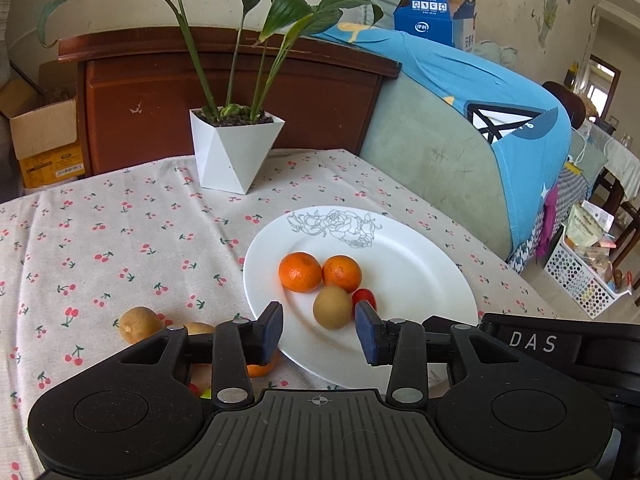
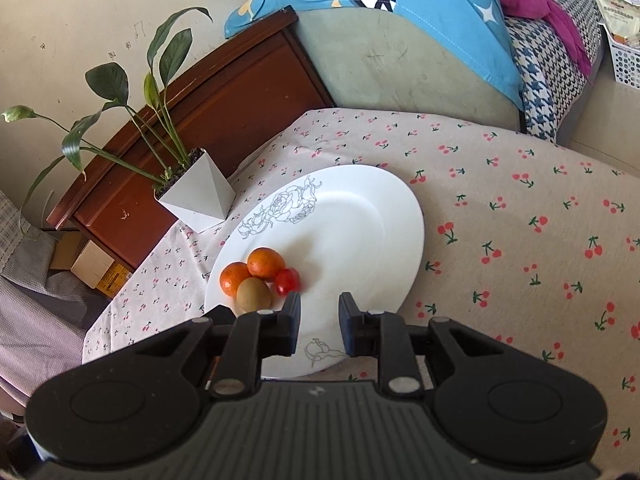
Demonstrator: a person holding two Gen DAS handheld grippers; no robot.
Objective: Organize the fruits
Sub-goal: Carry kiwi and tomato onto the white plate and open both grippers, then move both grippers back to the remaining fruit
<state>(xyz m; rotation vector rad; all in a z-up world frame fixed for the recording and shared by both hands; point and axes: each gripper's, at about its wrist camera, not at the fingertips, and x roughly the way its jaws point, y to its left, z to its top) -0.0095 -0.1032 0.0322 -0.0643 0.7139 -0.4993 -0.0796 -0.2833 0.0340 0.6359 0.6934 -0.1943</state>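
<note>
A white plate point(image 1: 420, 272) with a rose drawing holds two oranges point(image 1: 300, 272) point(image 1: 342, 273), a brown kiwi point(image 1: 332, 306) and a small red tomato point(image 1: 364, 298). My left gripper point(image 1: 319, 336) is open and empty over the plate's near edge, with the kiwi just ahead between its fingers. Another kiwi point(image 1: 138, 324) lies on the cloth to the left; more fruit, including an orange point(image 1: 262, 369), is partly hidden under the left finger. My right gripper point(image 2: 319, 328) is open and empty above the same plate point(image 2: 380, 232), beside the tomato point(image 2: 287, 281), kiwi point(image 2: 253, 294) and oranges point(image 2: 265, 263).
A white angular plant pot point(image 1: 234, 152) stands at the table's far side, also in the right wrist view point(image 2: 198, 196). The cherry-print tablecloth point(image 1: 100, 248) covers the table. A sofa with a blue cloth point(image 1: 500, 120) sits close to the right, a wooden cabinet point(image 1: 220, 92) behind.
</note>
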